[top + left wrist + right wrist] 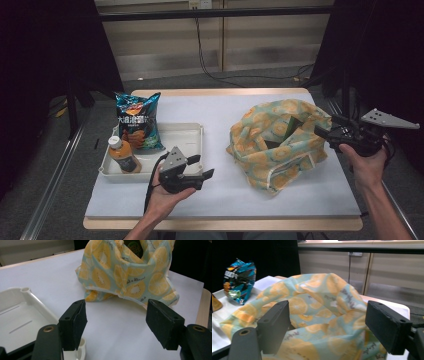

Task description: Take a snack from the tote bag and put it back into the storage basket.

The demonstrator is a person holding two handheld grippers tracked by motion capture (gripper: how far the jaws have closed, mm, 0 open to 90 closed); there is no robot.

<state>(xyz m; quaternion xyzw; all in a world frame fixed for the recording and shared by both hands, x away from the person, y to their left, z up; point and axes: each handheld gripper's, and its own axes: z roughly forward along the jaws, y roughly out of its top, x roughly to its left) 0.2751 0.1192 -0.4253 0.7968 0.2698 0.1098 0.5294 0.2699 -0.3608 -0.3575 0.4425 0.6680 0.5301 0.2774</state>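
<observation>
Black jaws on our left gripper stand apart with nothing between them; it sits just past the near right corner of the white tray, over bare table, and points right toward the bag. In the left gripper view the two pads frame open tabletop, tray corner at the lower left, bag beyond.

Farther right lies the fabric bag, teal with an orange-slice print, slumped on the table with its mouth partly open and something dark green showing inside. Our right gripper hangs at the bag's far right edge, jaws also spread; in the right gripper view the cloth sits between and behind the pads, but we see no pad pressing on it, so we call it released.

Back left, in the tray: a bottle of orange drink lying tilted, and a blue chip packet propped behind it.

Risks, as we judge them:
- Bag is limp. If the right pads pinch one thin layer, the rim may slip out and the mouth collapse.
- Left gripper swinging back for the bottle could clip the tray's rim and shove the tray.
- Bottle is round and smooth; an off-centre pinch could let it roll or twist out.
- Chip packet is puffy, may crush or squirt free.
</observation>
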